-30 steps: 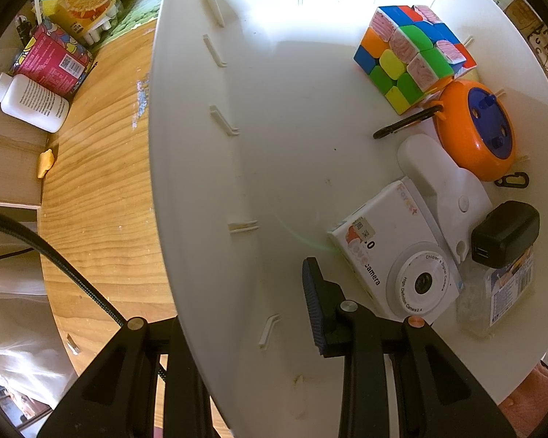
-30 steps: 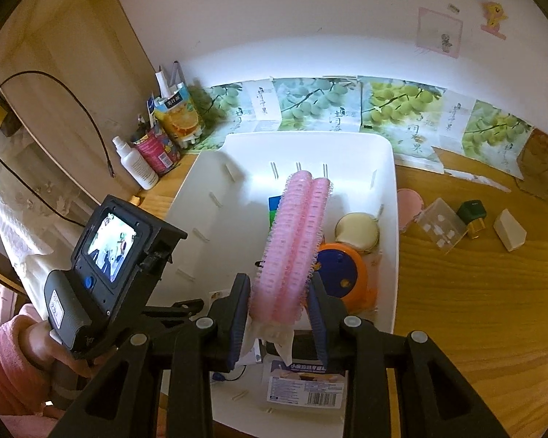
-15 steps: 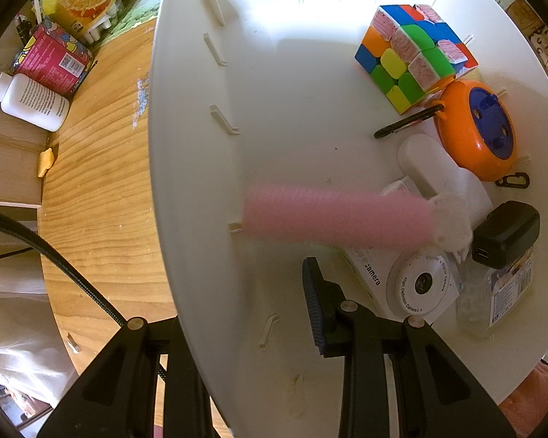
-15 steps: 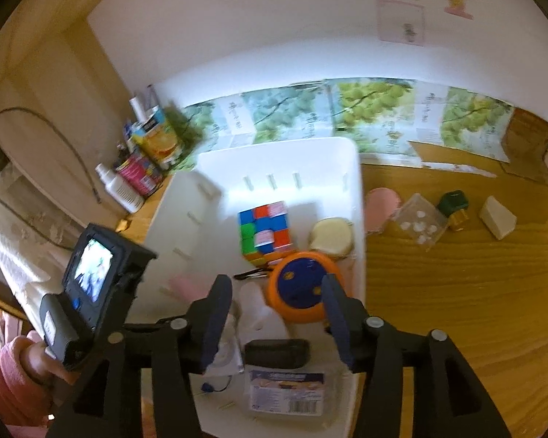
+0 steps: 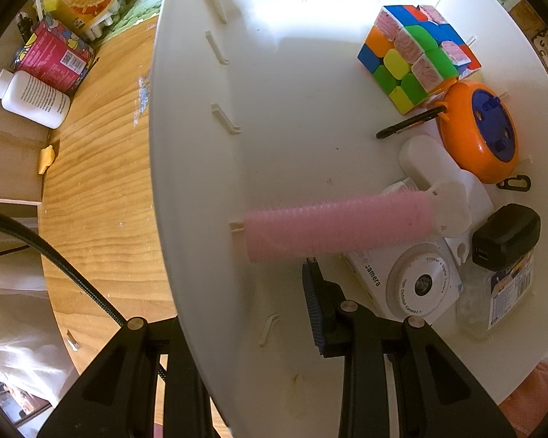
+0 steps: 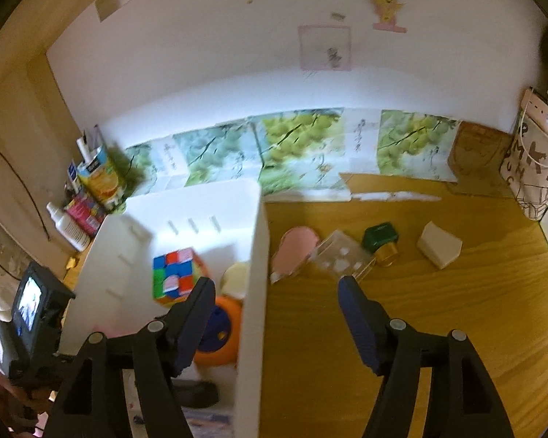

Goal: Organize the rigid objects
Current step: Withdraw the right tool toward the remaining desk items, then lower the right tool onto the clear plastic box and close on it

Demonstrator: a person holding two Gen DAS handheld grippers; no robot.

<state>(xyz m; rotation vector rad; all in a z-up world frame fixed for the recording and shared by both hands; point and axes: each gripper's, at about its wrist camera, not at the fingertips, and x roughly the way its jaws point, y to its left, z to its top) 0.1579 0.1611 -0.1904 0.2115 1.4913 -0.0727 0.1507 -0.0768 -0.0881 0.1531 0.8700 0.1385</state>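
Pink — one hair roller (image 5: 338, 224), one cube (image 5: 416, 56) in one bin (image 5: 201, 182).

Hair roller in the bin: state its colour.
Pink hair roller with a white end; clearest in the left wrist view.

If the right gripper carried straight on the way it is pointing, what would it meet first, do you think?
Probably the bare wooden tabletop just right of the white bin's wall. The right gripper, jaws opening and empty, aims there, with the pink oval piece beyond; depth is uncertain.
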